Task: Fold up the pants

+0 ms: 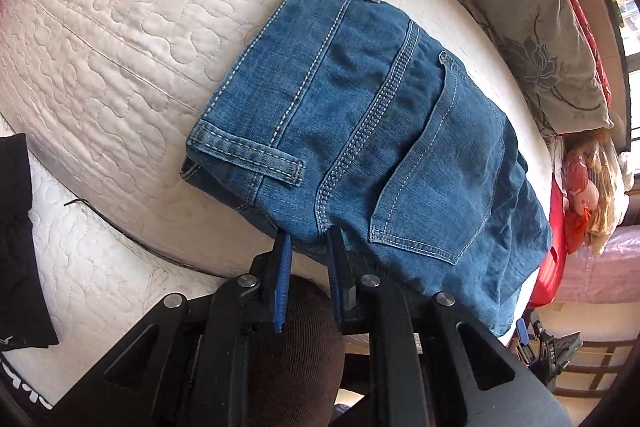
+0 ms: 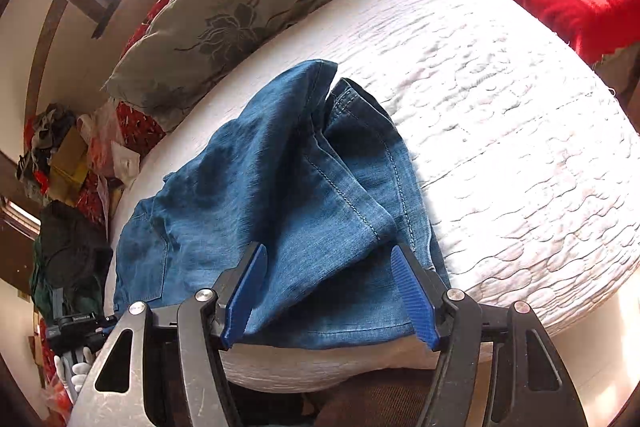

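Folded jeans (image 1: 360, 131) lie on the white bed (image 1: 120, 47) — the left hand-held gripper (image 1: 308, 239) nearly closed at their edge, the right hand-held gripper (image 2: 328, 255) spread wide over them, gripping nothing.

The left gripper (image 1: 310, 241) is pointing steeply downward, its two blue-padded fingers (image 1: 283, 267) standing close together with only a narrow gap between the tips, and nothing is showing in that gap. The right gripper (image 2: 330, 259) is angling down less steeply, its blue pads (image 2: 412, 297) spreading wide apart and pressing on nothing. Its black and metal linkage arms are fanning outward at the near edge of the view.
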Motion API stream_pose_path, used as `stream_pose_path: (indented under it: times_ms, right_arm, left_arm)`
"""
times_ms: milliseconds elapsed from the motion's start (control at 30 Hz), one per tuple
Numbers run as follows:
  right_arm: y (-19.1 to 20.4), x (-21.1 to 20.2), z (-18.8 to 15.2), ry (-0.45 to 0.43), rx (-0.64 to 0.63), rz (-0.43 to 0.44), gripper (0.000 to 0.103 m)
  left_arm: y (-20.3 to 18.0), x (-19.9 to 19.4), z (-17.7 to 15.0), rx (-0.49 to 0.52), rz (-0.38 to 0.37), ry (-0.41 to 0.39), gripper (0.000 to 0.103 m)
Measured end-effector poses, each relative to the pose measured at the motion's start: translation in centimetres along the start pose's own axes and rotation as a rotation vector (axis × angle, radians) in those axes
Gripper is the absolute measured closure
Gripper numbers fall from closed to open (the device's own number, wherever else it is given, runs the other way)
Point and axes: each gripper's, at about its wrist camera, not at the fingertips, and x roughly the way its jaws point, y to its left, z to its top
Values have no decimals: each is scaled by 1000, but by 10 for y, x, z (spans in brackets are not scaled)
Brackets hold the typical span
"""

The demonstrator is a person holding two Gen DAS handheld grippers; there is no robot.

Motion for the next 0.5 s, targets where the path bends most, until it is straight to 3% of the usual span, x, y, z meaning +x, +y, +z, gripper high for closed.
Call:
stream_pose_path:
  times_ms: [100,133,200,233,267,433,500]
  right_arm:
    - [-12,18,2,2,123,51,36]
    - [-16,26,2,13,157,69,39]
    - [-17,39,2,34,187,73,53]
    - [-19,44,1,37,197,82,81]
    - [-22,46,0,39,224,115,97]
    - [-37,2,-13,-60,281,236,98]
    - [-41,-17,-29,-72,268,238,98]
  left_arm:
    - [-6,6,4,-3,22,8,83]
    - [-8,9,6,-10,20,15,77]
    - [-9,15,9,-27,30,20,76]
    - [-10,18,11,-29,41,24,76]
    - [-10,20,12,-34,48,29,76]
    - [-7,18,10,-40,42,39,76]
    - [-4,20,10,-36,50,43,76]
